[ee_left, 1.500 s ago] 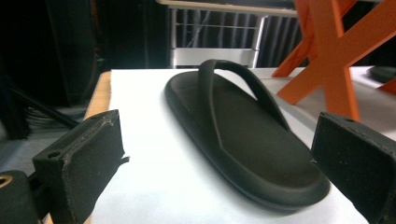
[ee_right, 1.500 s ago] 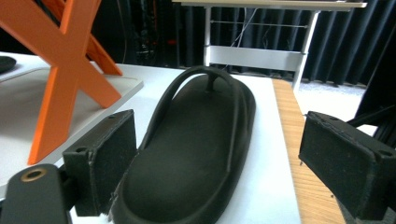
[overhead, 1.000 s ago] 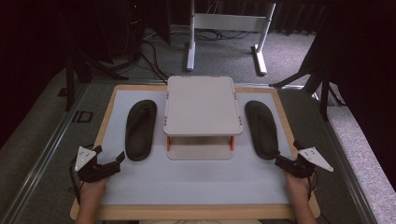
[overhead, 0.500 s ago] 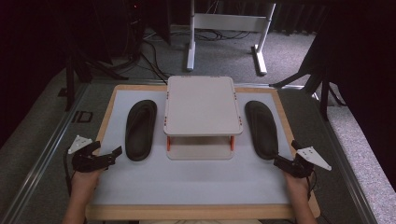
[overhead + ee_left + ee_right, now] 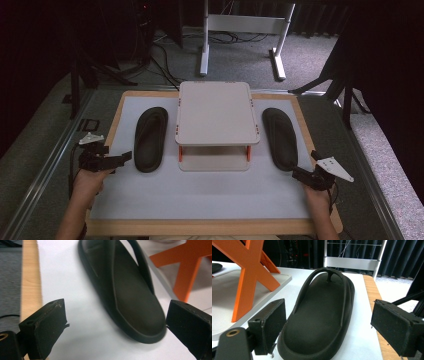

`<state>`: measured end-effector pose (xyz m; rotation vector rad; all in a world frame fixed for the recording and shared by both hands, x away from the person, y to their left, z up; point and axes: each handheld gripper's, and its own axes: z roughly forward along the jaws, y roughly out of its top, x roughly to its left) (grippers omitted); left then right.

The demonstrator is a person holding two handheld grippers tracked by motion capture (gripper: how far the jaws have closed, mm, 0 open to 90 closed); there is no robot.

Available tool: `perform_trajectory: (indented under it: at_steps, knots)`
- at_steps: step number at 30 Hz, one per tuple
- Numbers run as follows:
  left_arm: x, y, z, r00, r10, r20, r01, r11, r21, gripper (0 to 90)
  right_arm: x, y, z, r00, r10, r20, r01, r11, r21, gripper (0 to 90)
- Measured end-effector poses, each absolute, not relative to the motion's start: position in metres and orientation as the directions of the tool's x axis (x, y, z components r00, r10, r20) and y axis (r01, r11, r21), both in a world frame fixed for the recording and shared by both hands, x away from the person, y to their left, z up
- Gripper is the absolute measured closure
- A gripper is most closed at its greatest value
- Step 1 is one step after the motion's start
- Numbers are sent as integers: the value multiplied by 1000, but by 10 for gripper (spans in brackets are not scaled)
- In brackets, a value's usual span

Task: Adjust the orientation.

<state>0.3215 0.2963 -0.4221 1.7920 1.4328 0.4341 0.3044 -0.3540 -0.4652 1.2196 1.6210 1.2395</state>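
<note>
Both pairs of black jaws stand spread wide with nothing between them. Left gripper sits at the near-left of the white mat, angled inward so its tips point at the heel of the left flip-flop; close, not touching. Left hand wraps the handle, forearm rising from the bottom edge, slightly canted toward the centre. Left gripper view: heel of that sandal lies ahead between the open jaws. Right gripper rests near the mat's right side, tips aimed at the heel of the right flip-flop, just short of it. Right hand behind, forearm nearly straight up the frame. Two-tier white stand with orange legs sits between the two dark sandals, on a wood-edged board.
</note>
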Motion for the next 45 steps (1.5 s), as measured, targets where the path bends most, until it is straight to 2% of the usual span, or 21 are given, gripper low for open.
perform_trajectory:
  at_steps: [8,29,31,37,42,45]
  knots:
    - [343,290,-408,323,936,-141,720,-146,679,37,305,-354,-466,-271,962,-8,252,79,965,123]
    - [413,258,-383,426,895,-128,792,-301,530,71,307,-354,-467,-294,956,-5,272,88,958,135]
    - [418,256,-382,430,894,-124,791,-307,529,130,307,-354,-467,-294,956,-6,272,90,958,139]
    - [431,250,-384,438,891,-119,796,-323,512,183,308,-354,-467,-294,956,1,281,85,956,139]
    - [448,247,-388,428,897,-114,819,-332,468,318,309,-354,-467,-297,955,0,283,88,955,139]
    - [458,245,-388,434,894,-110,830,-349,435,322,309,-354,-468,-300,954,2,288,88,954,139]
